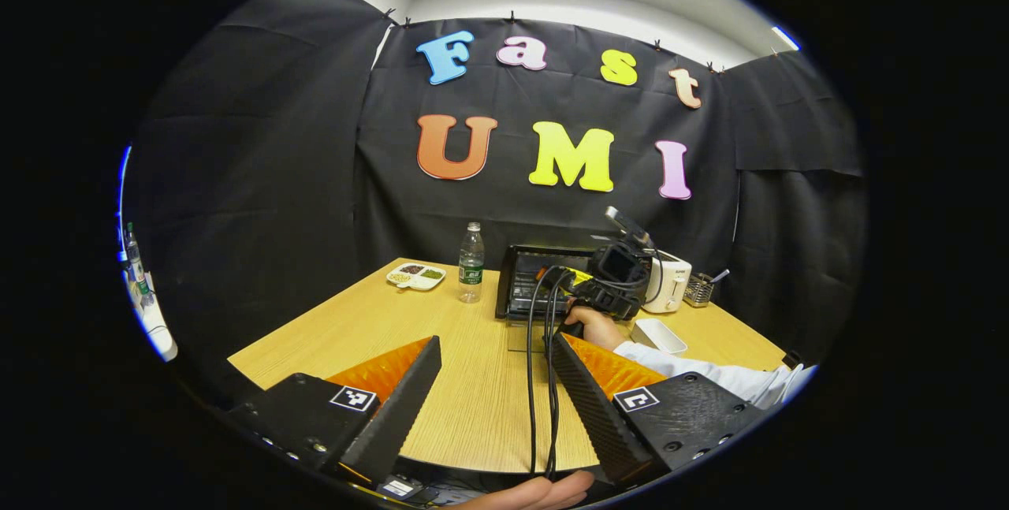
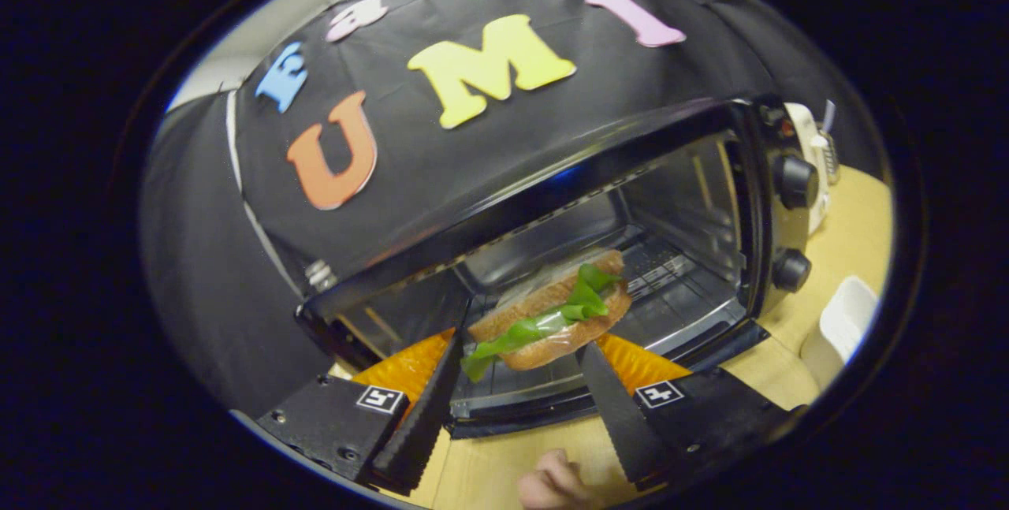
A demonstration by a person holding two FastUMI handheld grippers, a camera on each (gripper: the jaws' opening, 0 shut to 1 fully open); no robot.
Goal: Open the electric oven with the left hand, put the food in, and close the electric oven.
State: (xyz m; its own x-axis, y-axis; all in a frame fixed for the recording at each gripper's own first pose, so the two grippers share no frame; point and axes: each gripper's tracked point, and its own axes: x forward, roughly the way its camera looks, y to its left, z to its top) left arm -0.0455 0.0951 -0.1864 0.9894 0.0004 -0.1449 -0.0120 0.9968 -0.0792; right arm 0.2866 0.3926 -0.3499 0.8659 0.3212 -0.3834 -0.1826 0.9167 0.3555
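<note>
The right gripper pinched the sandwich between its jaws, just before the open oven directly ahead. The left gripper hung back, jaws spread and empty.

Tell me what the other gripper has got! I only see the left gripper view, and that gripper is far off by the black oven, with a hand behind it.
Observer: In the right gripper view, the right gripper holds a brown-bread sandwich with green lettuce between its two fingers.
Operator: Is the oven open?
Observer: Yes. The black electric oven has its door folded down, and its shiny metal inside shows right behind the sandwich.
Operator: Is the sandwich in there already?
Observer: Not yet set down. It is at the oven's mouth, gripped by the fingers.
</note>
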